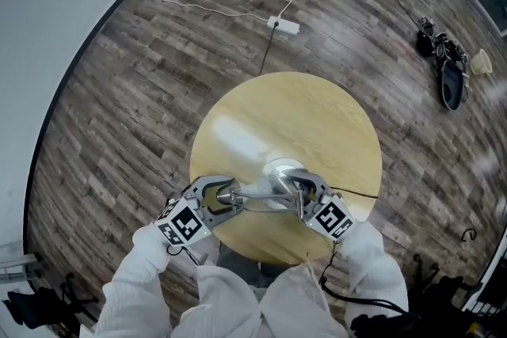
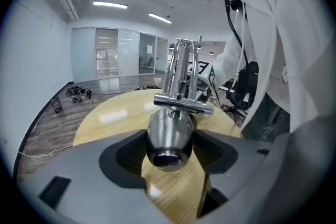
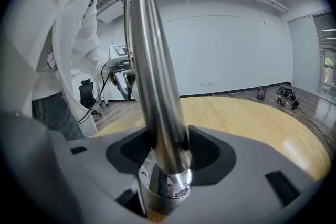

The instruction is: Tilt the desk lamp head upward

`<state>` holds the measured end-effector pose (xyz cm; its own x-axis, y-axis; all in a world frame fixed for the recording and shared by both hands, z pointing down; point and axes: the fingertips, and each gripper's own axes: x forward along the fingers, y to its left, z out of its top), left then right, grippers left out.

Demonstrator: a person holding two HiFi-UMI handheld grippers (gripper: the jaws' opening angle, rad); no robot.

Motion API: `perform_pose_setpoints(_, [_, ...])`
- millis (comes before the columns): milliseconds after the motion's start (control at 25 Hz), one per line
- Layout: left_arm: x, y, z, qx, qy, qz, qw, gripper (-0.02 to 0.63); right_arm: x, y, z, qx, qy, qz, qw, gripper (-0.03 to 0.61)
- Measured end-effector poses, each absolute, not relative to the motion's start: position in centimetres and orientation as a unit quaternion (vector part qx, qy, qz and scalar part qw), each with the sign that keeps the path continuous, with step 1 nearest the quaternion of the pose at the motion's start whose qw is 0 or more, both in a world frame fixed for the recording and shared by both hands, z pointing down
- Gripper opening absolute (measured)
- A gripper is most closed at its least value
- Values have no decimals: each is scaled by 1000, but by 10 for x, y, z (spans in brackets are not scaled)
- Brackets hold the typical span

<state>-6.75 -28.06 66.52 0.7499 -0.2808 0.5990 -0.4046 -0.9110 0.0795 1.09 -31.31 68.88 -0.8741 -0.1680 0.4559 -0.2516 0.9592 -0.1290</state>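
The chrome desk lamp [image 1: 279, 170] has a rounded, polished steel head [image 2: 169, 136].

Head view overhead; both gripper views close, sharing lamp [image 1: 279, 172]

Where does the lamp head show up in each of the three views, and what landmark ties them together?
Head view: lower centre-left, the lamp head sits between the left tool's jaws.
Left gripper view: just below the middle, gripped on both sides.
Right gripper view: not made out; only the lamp arm shows, clamped by the right tool.
Shared landmark: the round wooden table.
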Motion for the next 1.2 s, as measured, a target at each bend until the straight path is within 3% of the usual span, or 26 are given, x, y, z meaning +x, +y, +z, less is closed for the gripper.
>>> perform_pose_setpoints(640, [-109,-258,583,937,-217,264,67,275,6,-307,696,116,-954,89,261,215])
perform_pose_setpoints(1200, [-108,-250,448,959,-200,203,-10,268,2,-307,699,132,-945,82,287,216])
